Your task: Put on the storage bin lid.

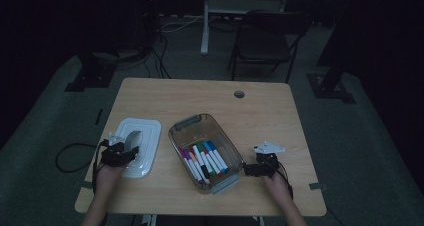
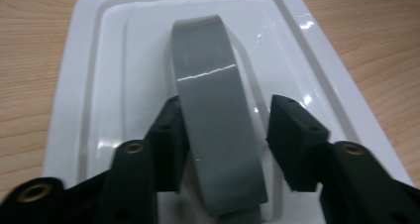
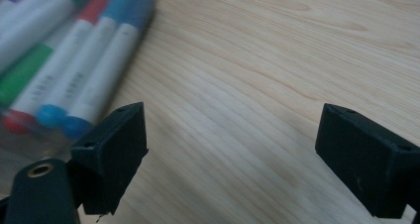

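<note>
A white lid (image 2: 99, 85) lies flat on the table, with a grey arched handle (image 2: 213, 100) along its middle. My left gripper (image 2: 225, 130) straddles that handle: the left pad (image 2: 168, 140) rests against it, while a thin gap separates the right pad (image 2: 292, 140) from it. From above, the left gripper (image 1: 122, 148) sits on the lid (image 1: 147, 128) at the table's left. A clear plastic box (image 1: 192, 123) holds several coloured markers (image 1: 205, 158). My right gripper (image 1: 252, 167) is just right of the box, open over bare wood (image 3: 233, 144), with the markers (image 3: 74, 70) at its left.
The wooden table (image 1: 260, 111) has a cable hole (image 1: 239, 94) at the back. A dark folding chair (image 1: 265, 41) and cables stand on the floor beyond it. The box's grey latch (image 1: 225, 184) juts toward the table's front edge.
</note>
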Demonstrator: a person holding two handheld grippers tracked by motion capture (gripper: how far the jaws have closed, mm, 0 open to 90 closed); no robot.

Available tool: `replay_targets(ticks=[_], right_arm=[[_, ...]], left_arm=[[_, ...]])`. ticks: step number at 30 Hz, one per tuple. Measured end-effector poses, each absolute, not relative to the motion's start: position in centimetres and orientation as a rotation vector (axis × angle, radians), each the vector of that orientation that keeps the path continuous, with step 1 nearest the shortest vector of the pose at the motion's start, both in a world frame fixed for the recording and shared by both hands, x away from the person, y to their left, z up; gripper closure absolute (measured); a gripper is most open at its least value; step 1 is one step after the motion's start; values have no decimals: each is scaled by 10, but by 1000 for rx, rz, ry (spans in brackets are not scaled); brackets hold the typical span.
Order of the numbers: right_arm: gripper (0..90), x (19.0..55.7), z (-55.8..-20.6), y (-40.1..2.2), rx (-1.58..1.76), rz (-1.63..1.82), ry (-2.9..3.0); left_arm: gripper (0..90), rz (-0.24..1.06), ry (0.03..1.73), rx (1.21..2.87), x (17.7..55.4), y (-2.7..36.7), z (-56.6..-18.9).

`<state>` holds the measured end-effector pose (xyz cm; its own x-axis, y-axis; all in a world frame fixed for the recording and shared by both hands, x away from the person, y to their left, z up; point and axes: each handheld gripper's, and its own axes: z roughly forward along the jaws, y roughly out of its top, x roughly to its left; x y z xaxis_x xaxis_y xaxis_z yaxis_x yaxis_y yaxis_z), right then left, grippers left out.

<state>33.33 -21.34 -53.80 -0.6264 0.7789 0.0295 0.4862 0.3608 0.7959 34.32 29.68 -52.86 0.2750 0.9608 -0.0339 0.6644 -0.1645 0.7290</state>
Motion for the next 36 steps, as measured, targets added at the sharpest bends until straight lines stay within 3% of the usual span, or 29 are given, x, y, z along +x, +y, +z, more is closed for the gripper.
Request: replay_targets(ticks=[2, 8, 23, 36], right_arm=[[122, 332, -538, -211, 1104, 1167, 2286], [122, 328, -538, -206, 1017, 1216, 2341], [138, 323, -539, -202, 915, 1270, 2435], [137, 317, -536, -175, 745, 1402, 2516]], left_arm=[[608, 599, 1469, 1891, 343, 297, -527], [675, 590, 1488, 1867, 341, 300, -525], [680, 639, 1486, 1832, 323, 303, -503], [680, 654, 1457, 1744, 302, 306, -448]])
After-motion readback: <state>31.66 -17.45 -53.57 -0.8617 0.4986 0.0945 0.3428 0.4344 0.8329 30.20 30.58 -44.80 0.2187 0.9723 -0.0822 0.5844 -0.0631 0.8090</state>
